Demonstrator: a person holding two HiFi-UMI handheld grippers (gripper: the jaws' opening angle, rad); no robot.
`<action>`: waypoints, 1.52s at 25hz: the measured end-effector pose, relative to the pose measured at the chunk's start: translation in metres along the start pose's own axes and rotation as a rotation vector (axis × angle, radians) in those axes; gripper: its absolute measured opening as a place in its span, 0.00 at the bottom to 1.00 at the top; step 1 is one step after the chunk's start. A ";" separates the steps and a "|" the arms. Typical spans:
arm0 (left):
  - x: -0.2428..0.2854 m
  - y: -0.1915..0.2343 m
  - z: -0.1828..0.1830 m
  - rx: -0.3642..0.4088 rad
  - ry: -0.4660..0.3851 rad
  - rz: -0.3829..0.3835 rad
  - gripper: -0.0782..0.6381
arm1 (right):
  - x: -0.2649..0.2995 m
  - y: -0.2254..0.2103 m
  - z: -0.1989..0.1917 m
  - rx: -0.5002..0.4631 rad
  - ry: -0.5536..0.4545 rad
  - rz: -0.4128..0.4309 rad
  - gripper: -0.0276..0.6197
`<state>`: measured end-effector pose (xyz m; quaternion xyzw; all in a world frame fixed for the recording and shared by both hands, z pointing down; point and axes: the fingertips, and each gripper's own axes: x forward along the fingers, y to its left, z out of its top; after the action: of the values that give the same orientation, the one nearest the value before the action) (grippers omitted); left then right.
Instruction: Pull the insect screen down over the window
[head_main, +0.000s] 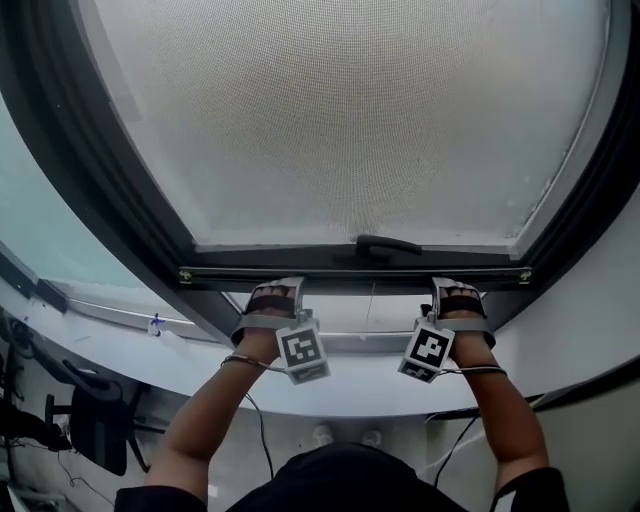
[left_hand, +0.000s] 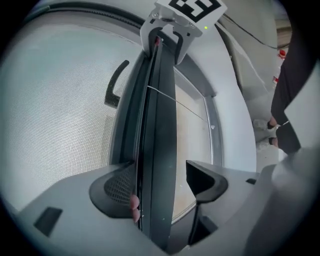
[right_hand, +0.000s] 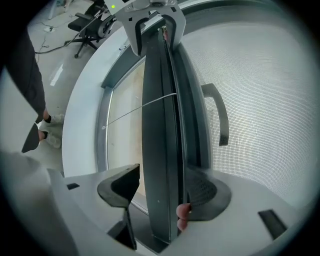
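Down at the bottom of the dark-framed window, the fine grey mesh insect screen covers nearly the whole pane; its dark metal bottom bar sits a little above the white curved sill, so there's a thin uncovered strip of glass under it; a black curved handle is on the middle of the bar.

Both grippers are on that bar, one on each side of the handle, with their marker cubes pointing back at the camera; the left gripper has its jaws spread with the bar running straight between them; the mesh-side jaw is up against the bar and the other jaw stands a little off it, so it's straddling, not pinching; a couple of pink fingertips peek out next to the bar.

Same deal with the right gripper: jaws apart, bar between them, mesh-side jaw touching, room-side jaw clear of it.

A thin pale cord crosses the bar; a black office chair is on the floor off to the left.
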<state>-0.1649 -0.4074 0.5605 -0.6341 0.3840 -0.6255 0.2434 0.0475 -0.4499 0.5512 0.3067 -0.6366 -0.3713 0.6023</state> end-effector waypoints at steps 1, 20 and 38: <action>0.001 -0.001 0.000 0.007 0.005 0.009 0.56 | 0.000 0.001 0.000 0.004 0.003 0.002 0.48; 0.004 -0.001 0.000 0.005 0.023 0.072 0.56 | 0.002 0.001 0.001 0.031 0.026 -0.024 0.48; 0.000 -0.001 0.002 -0.045 0.028 0.036 0.54 | -0.002 0.000 0.001 0.037 0.034 -0.005 0.48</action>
<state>-0.1624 -0.4071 0.5613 -0.6237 0.4126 -0.6210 0.2350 0.0462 -0.4483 0.5502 0.3257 -0.6324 -0.3556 0.6062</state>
